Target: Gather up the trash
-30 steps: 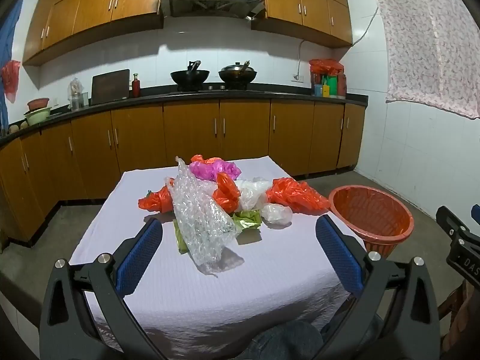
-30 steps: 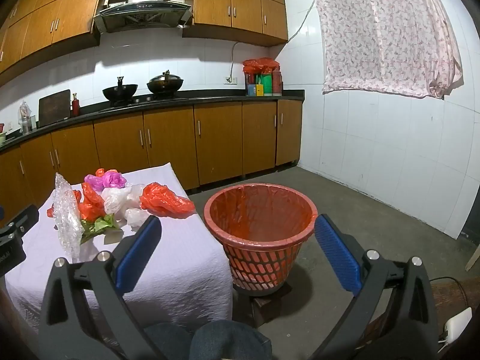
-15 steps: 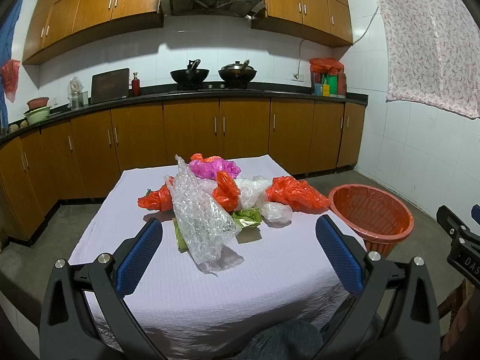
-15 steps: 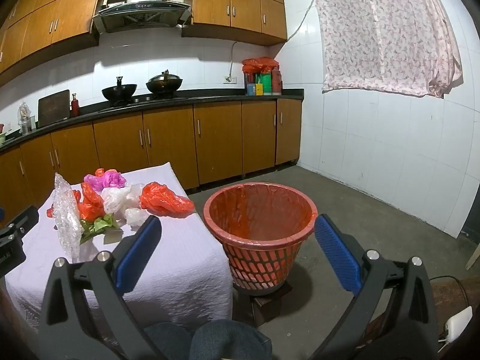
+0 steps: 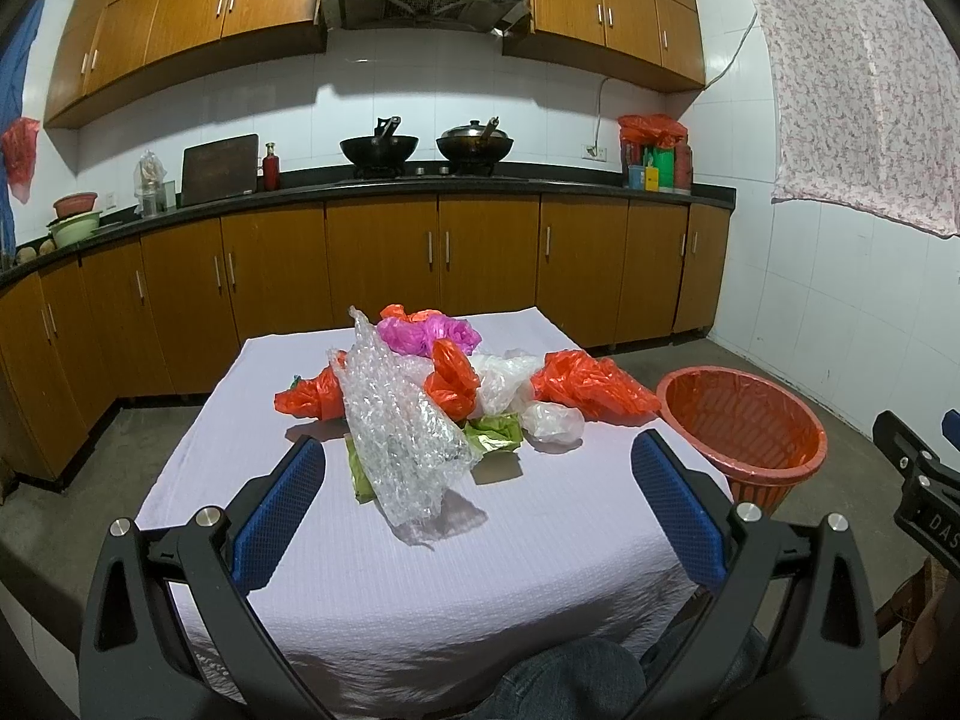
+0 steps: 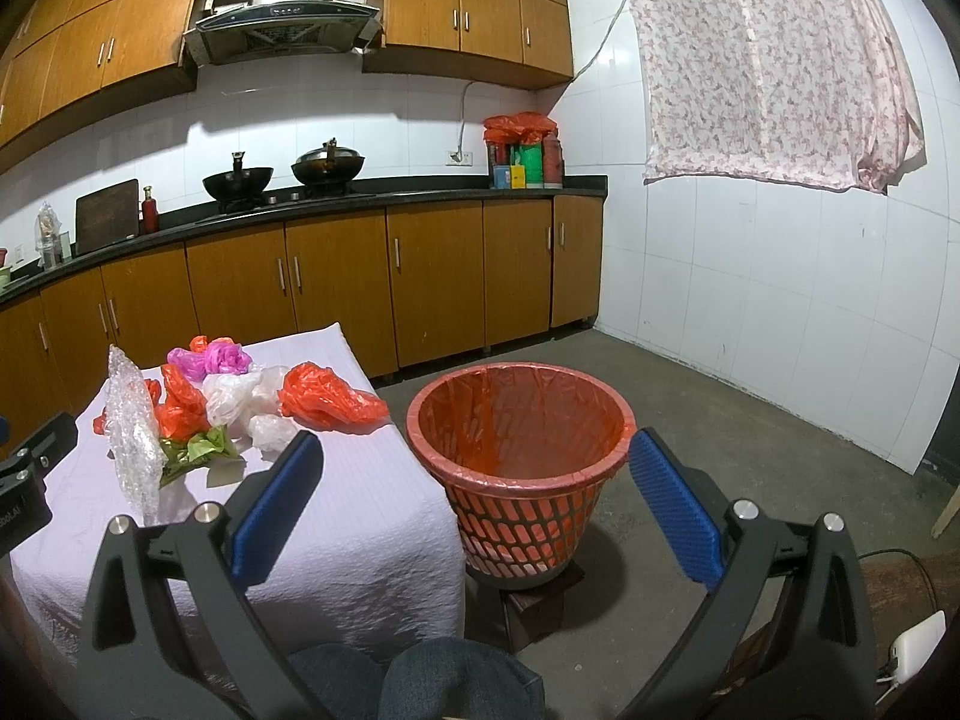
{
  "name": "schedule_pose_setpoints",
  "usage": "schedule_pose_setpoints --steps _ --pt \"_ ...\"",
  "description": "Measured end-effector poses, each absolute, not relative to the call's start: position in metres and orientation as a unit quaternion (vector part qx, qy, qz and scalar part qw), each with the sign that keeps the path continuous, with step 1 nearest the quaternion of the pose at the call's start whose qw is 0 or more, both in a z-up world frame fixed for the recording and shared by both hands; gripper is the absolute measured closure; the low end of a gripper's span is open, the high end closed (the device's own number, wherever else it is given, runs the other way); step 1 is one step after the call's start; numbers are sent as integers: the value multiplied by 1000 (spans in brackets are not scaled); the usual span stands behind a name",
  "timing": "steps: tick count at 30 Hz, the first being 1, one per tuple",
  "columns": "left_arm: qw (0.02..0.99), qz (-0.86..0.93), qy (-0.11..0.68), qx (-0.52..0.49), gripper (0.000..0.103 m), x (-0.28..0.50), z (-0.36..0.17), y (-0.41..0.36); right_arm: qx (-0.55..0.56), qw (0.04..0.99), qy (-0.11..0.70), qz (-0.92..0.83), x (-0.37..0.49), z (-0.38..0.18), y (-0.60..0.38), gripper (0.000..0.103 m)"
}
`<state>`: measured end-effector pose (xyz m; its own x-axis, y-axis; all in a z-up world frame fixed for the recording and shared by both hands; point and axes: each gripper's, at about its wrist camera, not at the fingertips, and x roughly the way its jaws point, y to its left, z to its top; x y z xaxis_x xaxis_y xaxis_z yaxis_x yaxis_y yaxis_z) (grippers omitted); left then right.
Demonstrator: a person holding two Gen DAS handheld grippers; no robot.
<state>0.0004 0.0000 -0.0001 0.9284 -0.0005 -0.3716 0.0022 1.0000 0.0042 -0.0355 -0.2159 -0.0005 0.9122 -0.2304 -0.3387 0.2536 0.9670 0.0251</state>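
A heap of plastic trash lies mid-table: a clear bubble-wrap sheet [image 5: 396, 426], orange bags [image 5: 591, 387], a pink bag [image 5: 429, 333], white bags [image 5: 549, 420] and a green scrap [image 5: 495, 429]. The heap also shows in the right wrist view [image 6: 228, 396]. An orange lined basket [image 5: 741, 423] stands off the table's right side, seen too in the right wrist view [image 6: 519, 450]. My left gripper [image 5: 477, 504] is open and empty, short of the bubble wrap. My right gripper [image 6: 474, 501] is open and empty, facing the basket.
The table [image 5: 528, 546] has a white cloth. Wooden cabinets and a dark counter [image 5: 420, 186] with two woks run along the back wall. The basket rests on a small dark block [image 6: 534, 594]. Concrete floor [image 6: 750, 432] lies to the right. My knees show at the bottom.
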Motion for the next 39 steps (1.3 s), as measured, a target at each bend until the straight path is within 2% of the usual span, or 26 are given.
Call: schedule_pose_setpoints --steps 39 --pt "981 0 193 1 2 0 -9 8 37 976 173 -123 -34 -3 -217 4"
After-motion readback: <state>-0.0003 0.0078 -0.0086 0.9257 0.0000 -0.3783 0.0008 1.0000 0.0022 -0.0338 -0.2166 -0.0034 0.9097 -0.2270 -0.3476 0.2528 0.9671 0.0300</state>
